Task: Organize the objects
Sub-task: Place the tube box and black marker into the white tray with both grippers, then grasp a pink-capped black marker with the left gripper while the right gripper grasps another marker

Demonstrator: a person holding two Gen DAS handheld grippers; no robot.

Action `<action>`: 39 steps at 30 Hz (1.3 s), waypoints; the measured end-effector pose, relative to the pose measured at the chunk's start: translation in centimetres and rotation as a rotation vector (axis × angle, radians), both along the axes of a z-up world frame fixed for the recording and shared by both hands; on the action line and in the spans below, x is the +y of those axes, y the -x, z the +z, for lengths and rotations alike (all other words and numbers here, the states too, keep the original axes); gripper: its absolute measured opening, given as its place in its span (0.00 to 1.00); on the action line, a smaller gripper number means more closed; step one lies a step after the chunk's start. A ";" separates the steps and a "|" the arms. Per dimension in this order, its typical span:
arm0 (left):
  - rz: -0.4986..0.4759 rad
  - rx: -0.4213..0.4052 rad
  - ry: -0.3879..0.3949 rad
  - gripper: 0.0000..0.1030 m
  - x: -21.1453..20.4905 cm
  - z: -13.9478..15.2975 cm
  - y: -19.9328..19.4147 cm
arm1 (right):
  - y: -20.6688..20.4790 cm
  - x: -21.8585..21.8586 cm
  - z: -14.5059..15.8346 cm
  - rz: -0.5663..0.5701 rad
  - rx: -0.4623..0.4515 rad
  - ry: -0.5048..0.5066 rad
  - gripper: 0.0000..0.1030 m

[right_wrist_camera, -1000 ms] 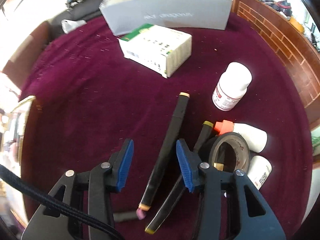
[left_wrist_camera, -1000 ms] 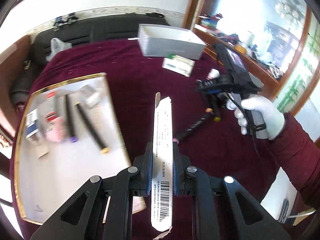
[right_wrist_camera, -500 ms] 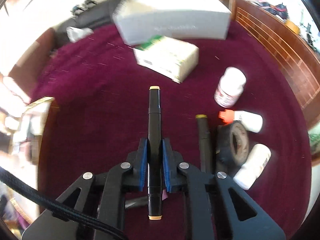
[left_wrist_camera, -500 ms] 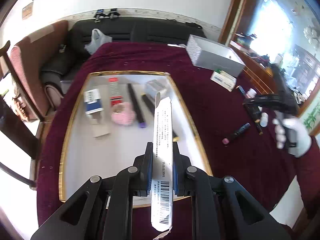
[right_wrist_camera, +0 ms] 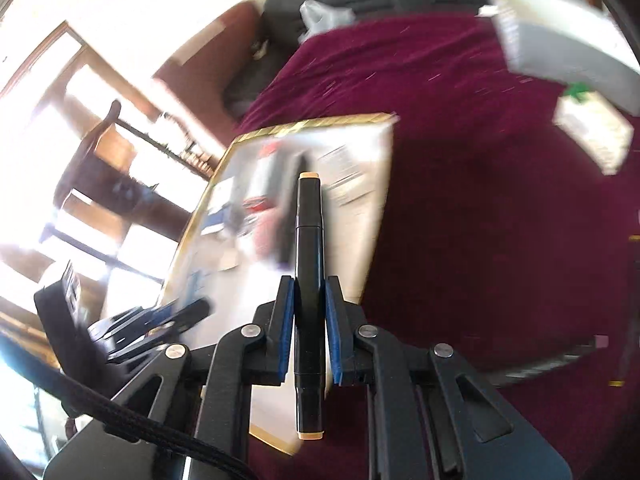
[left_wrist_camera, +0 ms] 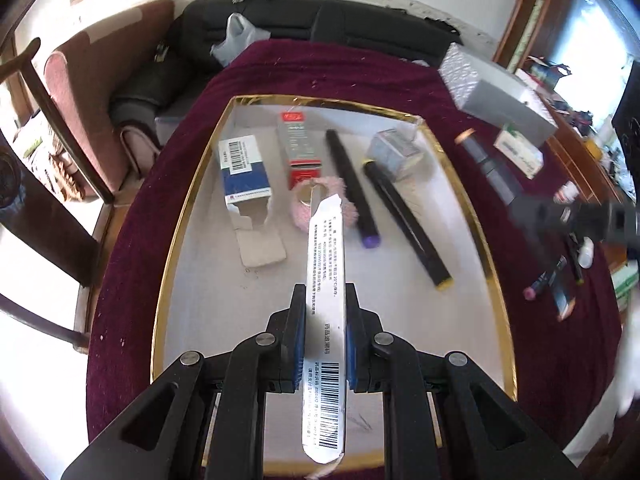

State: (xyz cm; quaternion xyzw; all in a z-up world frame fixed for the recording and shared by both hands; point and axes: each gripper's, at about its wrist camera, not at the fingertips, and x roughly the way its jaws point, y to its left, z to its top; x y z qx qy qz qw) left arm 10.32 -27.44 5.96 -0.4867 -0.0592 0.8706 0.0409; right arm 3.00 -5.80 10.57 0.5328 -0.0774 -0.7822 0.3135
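A long, flat white carton point(left_wrist_camera: 325, 320) printed with a barcode is pinched near its lower third in the left gripper point(left_wrist_camera: 322, 344), held over the white, gold-rimmed tray point(left_wrist_camera: 496, 276). It looks light and thin-walled, with a torn flap at its far end, so a firm squeeze could crush it; the flat sides suit the pads best. The right gripper point(right_wrist_camera: 309, 332) is clamped on a black marker point(right_wrist_camera: 308, 264) with tan end caps, gripped mid-barrel, near the tray's edge; the marker appears rigid, smooth and liable to roll. Already in the tray lie a blue-and-white box point(left_wrist_camera: 244, 172), a red-and-grey box point(left_wrist_camera: 301, 146), a pink fuzzy roll point(left_wrist_camera: 320, 208) and two black markers point(left_wrist_camera: 352, 184). The right-wrist view is badly blurred, so the tray's contents there are unreadable. The carton hides part of the pink roll.
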 end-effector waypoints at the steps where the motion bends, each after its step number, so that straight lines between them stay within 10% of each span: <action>1: 0.007 -0.011 0.003 0.13 -0.1 -0.2 0.5 | 0.1 -1.4 -0.7 0.014 -0.021 -0.001 0.13; 21: 0.120 -0.094 0.013 0.14 -2.2 -3.1 3.6 | 2.8 -7.8 -6.7 -0.028 -0.040 -0.180 0.12; 31: 0.165 -0.012 -0.085 0.57 -4.2 -0.2 1.3 | 2.3 -7.5 -5.2 -0.023 0.026 -0.161 0.33; 39: 0.101 0.088 -0.129 0.61 -1.1 4.3 -1.3 | -0.1 1.0 0.4 -0.068 0.163 -0.081 0.47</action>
